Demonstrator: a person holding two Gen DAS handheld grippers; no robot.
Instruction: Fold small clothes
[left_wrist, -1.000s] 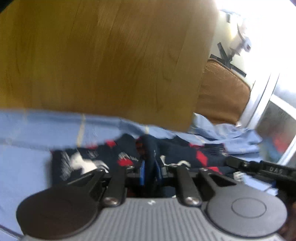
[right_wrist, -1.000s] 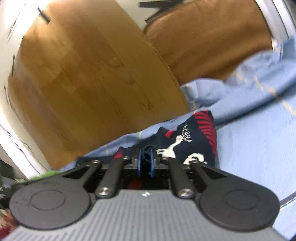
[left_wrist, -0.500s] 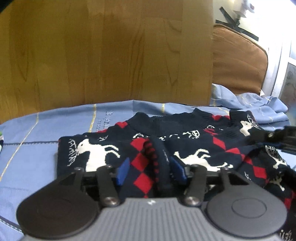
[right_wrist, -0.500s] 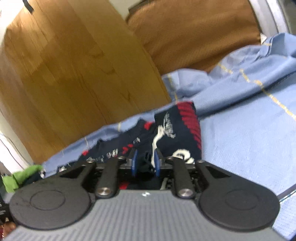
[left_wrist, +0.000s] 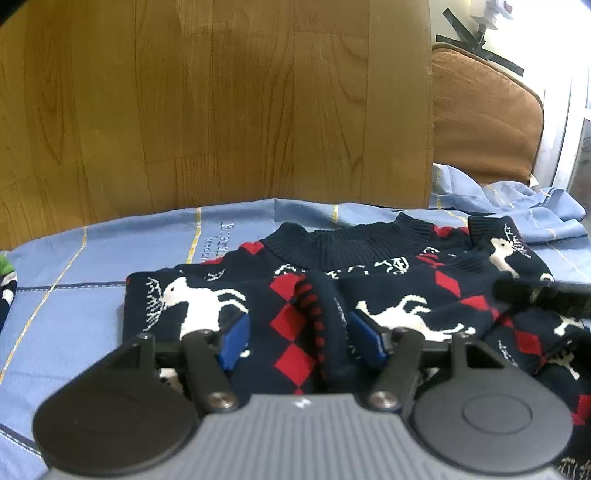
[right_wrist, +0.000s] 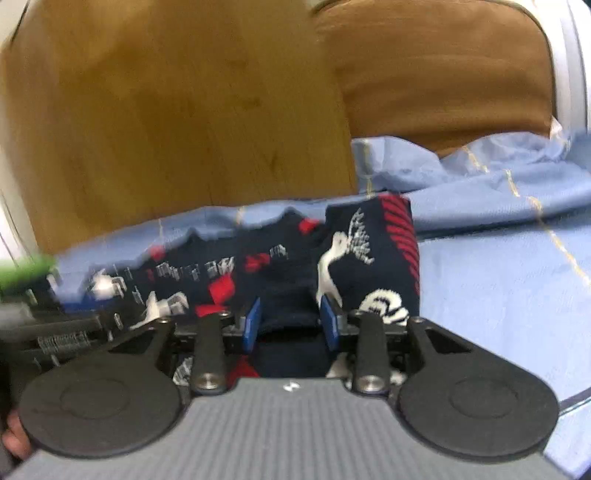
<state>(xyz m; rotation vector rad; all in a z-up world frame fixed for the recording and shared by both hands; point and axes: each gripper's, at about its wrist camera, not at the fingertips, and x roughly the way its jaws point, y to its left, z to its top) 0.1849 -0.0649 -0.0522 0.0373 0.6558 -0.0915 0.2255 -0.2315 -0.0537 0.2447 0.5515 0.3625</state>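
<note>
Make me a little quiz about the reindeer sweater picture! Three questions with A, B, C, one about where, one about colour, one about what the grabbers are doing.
1. Where does the sweater lie?
A. on the blue sheet
B. on the brown cushion
C. on bare floor

2. What colour are the diamonds on the sweater?
A. yellow
B. red
C. green

3. How do the jaws of the left gripper stand?
A. pinched shut on the knit
B. apart, with a sleeve cuff lying loose between them
C. holding a sock

Answers:
1 A: blue cloth shows all around the sweater.
2 B: red diamonds sit beside the white reindeer.
3 B: its jaws have just been opening, and the blue pads stand clear of the cuff.
</note>
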